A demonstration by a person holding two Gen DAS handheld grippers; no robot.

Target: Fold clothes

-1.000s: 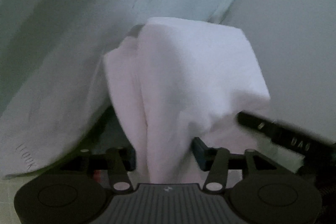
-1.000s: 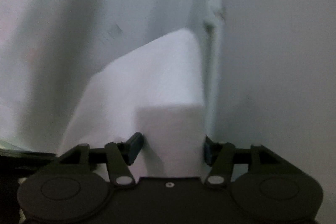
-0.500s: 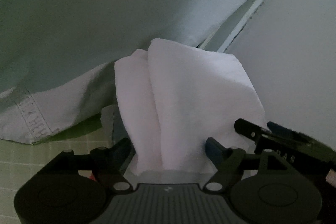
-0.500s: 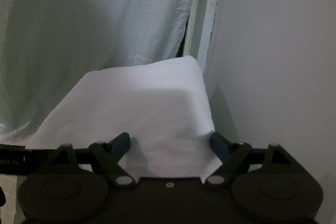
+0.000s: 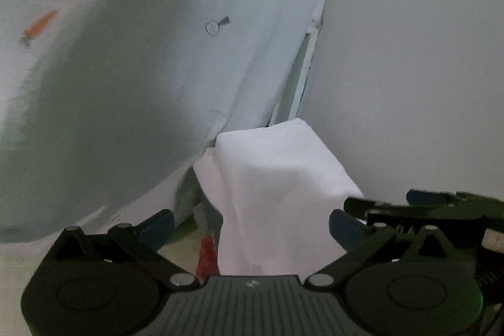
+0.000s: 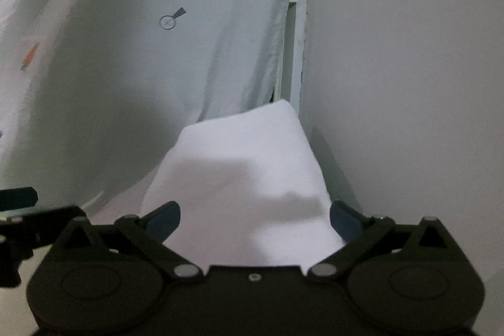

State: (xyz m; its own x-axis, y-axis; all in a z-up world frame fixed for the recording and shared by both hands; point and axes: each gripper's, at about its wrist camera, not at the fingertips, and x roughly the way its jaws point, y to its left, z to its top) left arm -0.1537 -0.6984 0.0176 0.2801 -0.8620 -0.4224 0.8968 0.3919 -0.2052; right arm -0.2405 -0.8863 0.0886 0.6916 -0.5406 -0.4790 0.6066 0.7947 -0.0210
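Gripping: neither; both grippers' fingers spread wide.
Left gripper (image 5: 251, 221): straddled white cloth (image 5: 277, 188).
Right gripper (image 6: 254, 218): beside it.
Edges: cloth's folded top edge free before wall (image 5: 409, 68).

A second ago both tools are clamped narrowly on the white cloth (image 5: 277, 178); now the left tool (image 5: 252, 222) and the right tool (image 6: 255, 218) stand with their blue pads wide apart, the cloth lying loose between them. The cloth sits lower and farther ahead of each tool than before, its top edge dropped. Behind it, the pale sheet (image 5: 126, 68) shows far more of itself, with a small printed mark (image 5: 217, 25) and an orange streak (image 5: 39, 24) newly in sight.
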